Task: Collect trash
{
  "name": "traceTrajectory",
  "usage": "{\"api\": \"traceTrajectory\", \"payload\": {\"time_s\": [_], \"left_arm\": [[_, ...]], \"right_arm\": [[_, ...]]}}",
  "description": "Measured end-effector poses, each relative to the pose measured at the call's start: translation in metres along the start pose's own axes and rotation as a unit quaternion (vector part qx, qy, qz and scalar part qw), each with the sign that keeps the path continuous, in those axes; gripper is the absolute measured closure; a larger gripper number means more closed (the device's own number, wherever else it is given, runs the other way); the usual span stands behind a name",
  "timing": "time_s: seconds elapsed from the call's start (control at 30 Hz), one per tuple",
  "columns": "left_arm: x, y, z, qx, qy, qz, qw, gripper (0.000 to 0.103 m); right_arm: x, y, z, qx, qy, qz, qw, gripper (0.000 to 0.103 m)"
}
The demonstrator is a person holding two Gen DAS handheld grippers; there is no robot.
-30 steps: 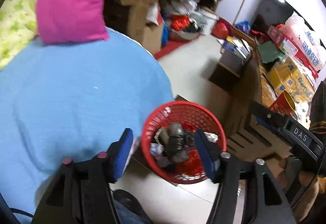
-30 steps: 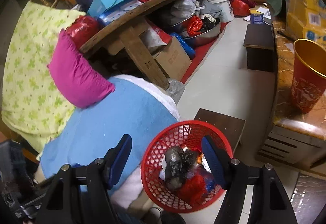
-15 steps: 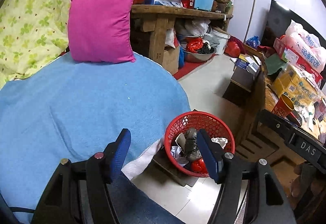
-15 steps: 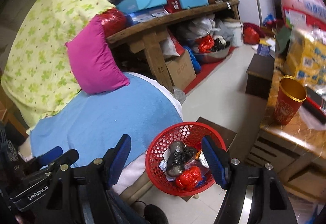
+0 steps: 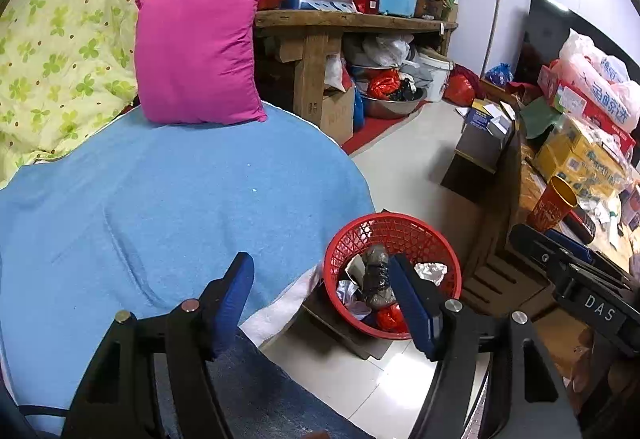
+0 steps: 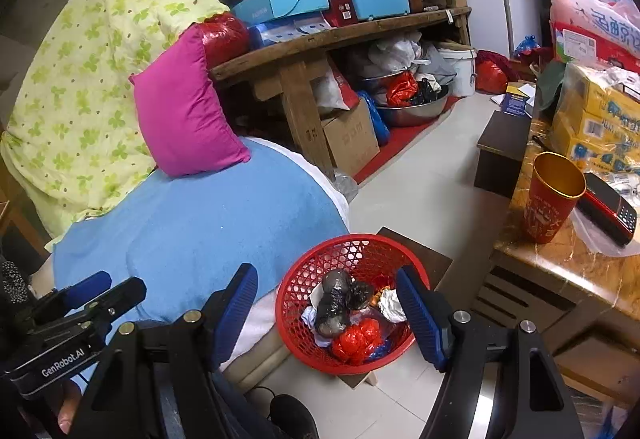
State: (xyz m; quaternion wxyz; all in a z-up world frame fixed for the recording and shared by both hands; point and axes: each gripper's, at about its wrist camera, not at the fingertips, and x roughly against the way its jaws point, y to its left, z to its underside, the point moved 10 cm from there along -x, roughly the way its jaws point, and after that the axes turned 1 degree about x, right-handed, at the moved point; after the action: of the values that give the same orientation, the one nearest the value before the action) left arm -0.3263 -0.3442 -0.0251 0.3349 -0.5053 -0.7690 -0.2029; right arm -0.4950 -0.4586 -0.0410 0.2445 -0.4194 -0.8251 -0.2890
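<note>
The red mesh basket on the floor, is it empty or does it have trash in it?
Partly filled. The red mesh basket holds a dark wrapped bundle, crumpled red plastic and white paper, all below its rim.

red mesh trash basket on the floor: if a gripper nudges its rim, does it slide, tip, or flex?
The red mesh basket looks like thin openwork plastic, so the rim would probably flex. It seems light: the contents are crumpled wrappers and bags. It appears to sit on a low wooden board, partly overhanging it, so a push might slide or tip it off.
</note>
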Motion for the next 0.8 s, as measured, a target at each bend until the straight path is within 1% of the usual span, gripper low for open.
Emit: {"api": "traceTrajectory", "payload": {"time_s": [0.2, 0.4, 0.8], "left_arm": [[-0.007, -0.002, 0.002, -0.002, 0.011, 0.003, 0.9999, 0.032], [-0.008, -0.004, 0.004, -0.006, 0.014, 0.003, 0.9999, 0.031], [-0.01, 0.001, 0.007, -0.001, 0.018, -0.003, 0.9998, 0.031]], "right_arm": [[-0.003, -0.003, 0.004, 0.001, 0.003, 0.006, 1.0, 0.028], [-0.011, -0.004, 0.004, -0.003, 0.014, -0.001, 1.0, 0.028], [-0.022, -0.002, 0.004, -0.009, 0.022, -0.012, 1.0, 0.028]]}}
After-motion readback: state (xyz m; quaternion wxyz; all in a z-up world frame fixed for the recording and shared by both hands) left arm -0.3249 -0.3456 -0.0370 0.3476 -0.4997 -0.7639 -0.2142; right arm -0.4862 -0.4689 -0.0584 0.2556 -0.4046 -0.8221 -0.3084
